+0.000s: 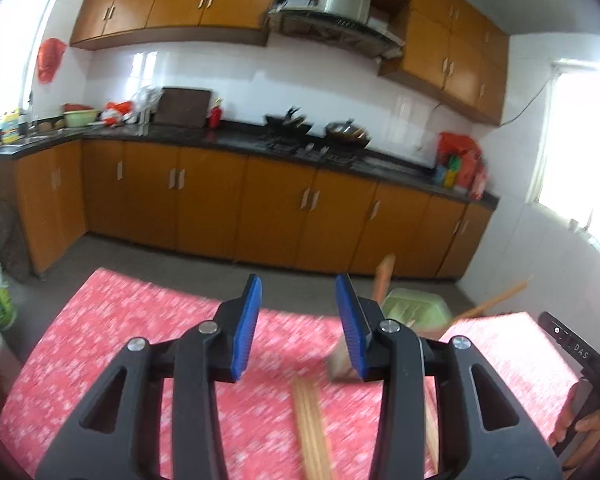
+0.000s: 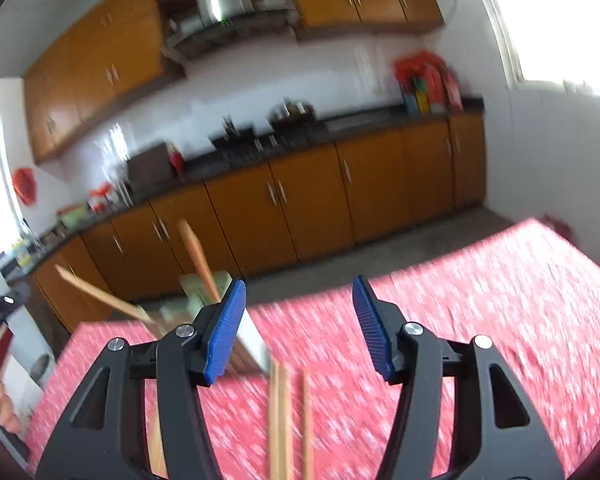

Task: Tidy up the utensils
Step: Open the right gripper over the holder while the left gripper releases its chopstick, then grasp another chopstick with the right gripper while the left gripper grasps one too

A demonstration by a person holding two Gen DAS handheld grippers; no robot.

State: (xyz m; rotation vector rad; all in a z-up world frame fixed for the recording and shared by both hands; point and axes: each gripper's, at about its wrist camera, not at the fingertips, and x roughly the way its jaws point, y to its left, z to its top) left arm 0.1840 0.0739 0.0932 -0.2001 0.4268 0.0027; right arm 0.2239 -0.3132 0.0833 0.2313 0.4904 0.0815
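Nothing is being held by the left gripper: its blue-padded jaws are being kept spread above the red patterned tablecloth. The jaws of the right gripper are likewise being kept wide apart and empty. Just ahead of and below both grippers, a loose bundle of wooden chopsticks is being left lying flat on the cloth, with further single sticks seen beside it in the right wrist view, though blur is hiding their count. Farther out, near the table's far edge, a pale green utensil holder is being seen with two wooden-handled utensils leaning out of it. The task is judged as partly done: some utensils are being stored, the chopsticks are not yet being gathered.
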